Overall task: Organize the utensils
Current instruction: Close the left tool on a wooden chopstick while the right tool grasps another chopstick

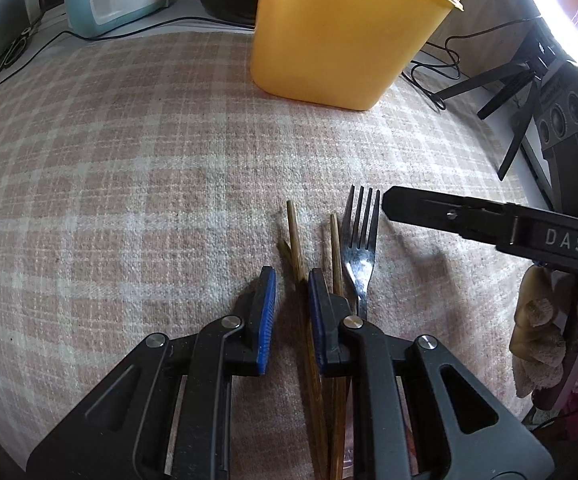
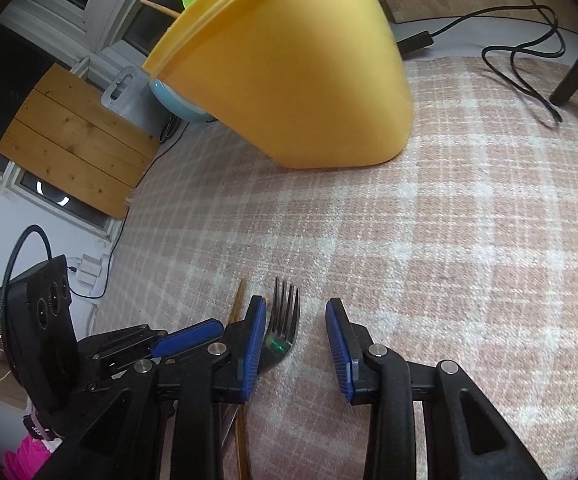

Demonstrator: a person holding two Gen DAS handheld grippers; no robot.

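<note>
Plaid cloth bare between fork and yellow container.

Two wrist fisheyes, both low over the checked cloth, facing the yellow container

Left wrist view: looks forward between its own blue pads, close to the cloth, container far ahead at top centre, right gripper entering from the right edge. Right wrist view: same low stance, nearer the container, which looms tilted at top; left gripper shows at lower left. Shared ground: the fork and chopsticks just ahead of the fingers, the cloth, the container, black cables beyond it
</note>
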